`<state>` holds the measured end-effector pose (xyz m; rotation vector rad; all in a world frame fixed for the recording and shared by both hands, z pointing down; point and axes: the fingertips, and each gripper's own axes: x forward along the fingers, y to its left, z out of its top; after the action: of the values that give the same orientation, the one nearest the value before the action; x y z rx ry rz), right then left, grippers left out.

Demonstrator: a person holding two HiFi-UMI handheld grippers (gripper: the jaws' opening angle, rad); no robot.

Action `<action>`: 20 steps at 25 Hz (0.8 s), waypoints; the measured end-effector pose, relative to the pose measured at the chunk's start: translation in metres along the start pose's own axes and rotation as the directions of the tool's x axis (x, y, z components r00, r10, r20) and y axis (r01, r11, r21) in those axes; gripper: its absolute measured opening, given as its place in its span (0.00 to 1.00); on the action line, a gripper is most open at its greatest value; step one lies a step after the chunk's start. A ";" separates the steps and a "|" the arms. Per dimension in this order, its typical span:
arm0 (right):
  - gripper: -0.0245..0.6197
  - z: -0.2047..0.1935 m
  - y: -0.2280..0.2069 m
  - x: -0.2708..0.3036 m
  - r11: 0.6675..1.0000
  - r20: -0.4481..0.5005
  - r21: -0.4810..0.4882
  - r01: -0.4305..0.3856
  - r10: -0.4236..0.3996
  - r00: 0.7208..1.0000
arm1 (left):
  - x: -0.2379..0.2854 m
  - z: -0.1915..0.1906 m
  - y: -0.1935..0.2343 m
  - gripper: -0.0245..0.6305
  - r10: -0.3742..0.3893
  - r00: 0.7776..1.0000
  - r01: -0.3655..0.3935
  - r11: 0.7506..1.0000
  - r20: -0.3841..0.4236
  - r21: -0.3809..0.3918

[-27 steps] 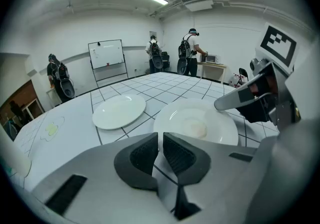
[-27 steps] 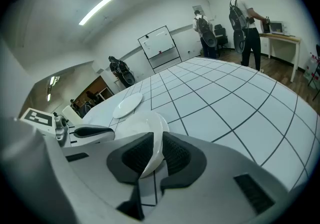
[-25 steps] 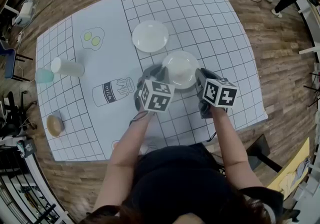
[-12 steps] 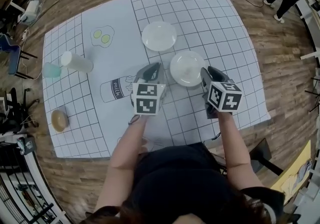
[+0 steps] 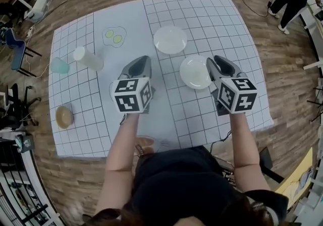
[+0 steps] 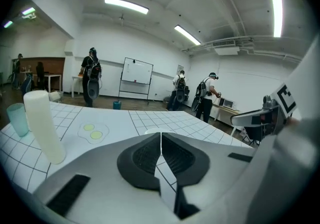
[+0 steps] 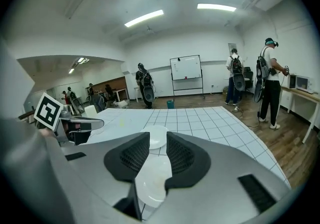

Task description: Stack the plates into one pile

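Left tool (image 5: 141, 61) closed, empty, centre left, right tool (image 5: 218, 61) jaws just opened, nothing between, near plate (image 5: 195, 71) immediately left of it, far plate (image 5: 170, 39) higher up, apart, gridded surface (image 5: 202, 13).

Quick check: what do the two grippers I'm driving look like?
The left gripper and right gripper match: grey bodies, black ribbed pads inside the jaws, each topped by a white cube with black square markers. The person wears a dark top.

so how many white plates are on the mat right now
2. One round white plate lies farther out on the gridded white mat. The other lies nearer, just left of the right hand-held gripper. Whether the nearer one hides another beneath cannot be told.
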<state>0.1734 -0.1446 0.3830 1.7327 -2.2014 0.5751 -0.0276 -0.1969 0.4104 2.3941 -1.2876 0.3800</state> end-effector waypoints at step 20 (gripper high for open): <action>0.28 0.056 0.008 0.085 0.991 0.000 -0.095 -0.091 0.091 0.996 | 0.027 0.027 0.013 0.09 0.040 0.999 -0.042 0.996 0.030 0.079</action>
<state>0.1461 -0.2423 0.3714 1.5950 -2.2817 0.4787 -0.0223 -0.2354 0.3999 2.4503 -1.3598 0.4189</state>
